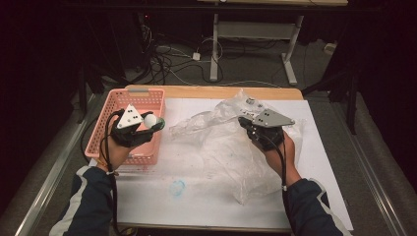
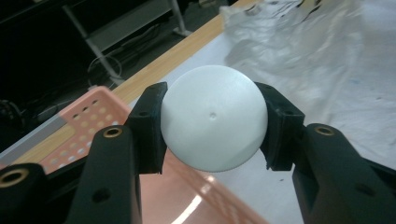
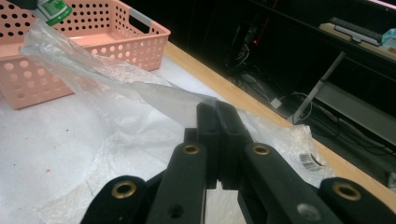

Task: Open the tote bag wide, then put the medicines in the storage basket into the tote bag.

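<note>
White ball [image 2: 213, 123]: smooth, matt, one small pinhole on the facing side; pinched between the two fingers of the left gripper [image 1: 147, 123], one finger pad [image 2: 150, 128] on each flank. Held clear of any surface, over the right edge of the pink basket [image 1: 118, 101] at the left of the desk [image 1: 196, 196].

Pink basket: perforated plastic, grey handle strip on the far rim; floor bare where visible in the left gripper view.

Plastic bag [image 1: 221, 147]: clear, crumpled, spread across the middle of the desk, barcode label near its far right corner. One fold pinched by the right gripper [image 3: 217, 140], fingers pressed together on the film and lifting it into a ridge running toward the basket.

Green-and-white item [image 3: 53, 9]: at the top left of the right gripper view, over the basket; identity unclear.

Step in hand, by judgement: ball out of the bag, carried to the basket, bag kept steady by the right side.

Next move, by judgement: lower over the basket floor, inside the rim, then spread the left fingers; round shape likely to roll, so release low. Right pinch on the bag to stay.
</note>
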Demonstrator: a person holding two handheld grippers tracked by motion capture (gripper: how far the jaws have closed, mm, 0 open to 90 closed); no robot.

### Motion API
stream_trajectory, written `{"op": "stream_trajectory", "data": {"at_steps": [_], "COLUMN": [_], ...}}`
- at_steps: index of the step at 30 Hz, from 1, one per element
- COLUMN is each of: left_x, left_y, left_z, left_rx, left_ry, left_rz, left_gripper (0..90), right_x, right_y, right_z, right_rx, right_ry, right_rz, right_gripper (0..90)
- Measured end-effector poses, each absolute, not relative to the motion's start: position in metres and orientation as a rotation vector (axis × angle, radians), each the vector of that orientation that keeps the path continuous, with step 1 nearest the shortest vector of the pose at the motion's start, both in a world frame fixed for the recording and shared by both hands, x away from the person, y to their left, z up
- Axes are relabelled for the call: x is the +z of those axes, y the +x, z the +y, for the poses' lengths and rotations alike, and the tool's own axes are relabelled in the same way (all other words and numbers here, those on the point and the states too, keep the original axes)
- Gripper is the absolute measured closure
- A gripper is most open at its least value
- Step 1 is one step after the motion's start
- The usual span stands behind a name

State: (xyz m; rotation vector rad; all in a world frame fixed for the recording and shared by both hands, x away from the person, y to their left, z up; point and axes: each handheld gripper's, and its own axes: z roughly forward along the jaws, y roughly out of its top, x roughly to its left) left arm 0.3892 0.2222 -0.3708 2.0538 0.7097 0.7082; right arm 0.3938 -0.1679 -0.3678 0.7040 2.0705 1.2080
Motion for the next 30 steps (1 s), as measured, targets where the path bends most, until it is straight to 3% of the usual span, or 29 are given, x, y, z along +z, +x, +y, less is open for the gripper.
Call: {"op": "stream_trajectory", "data": {"at_steps": [30], "left_x": [-0.352], "left_y": [0.348], "left_z": [0.124], "left_rx": [0.636], "left_ry": [2.039], "left_rz": [0.328], "left_gripper": [48.8], "right_x": [-0.363], "right_y": [0.398], "right_z": [-0.162], "right_rx": [1.201], "right_ry": [0.732], "right_rz": [2.054], "right_gripper": [90.0]}}
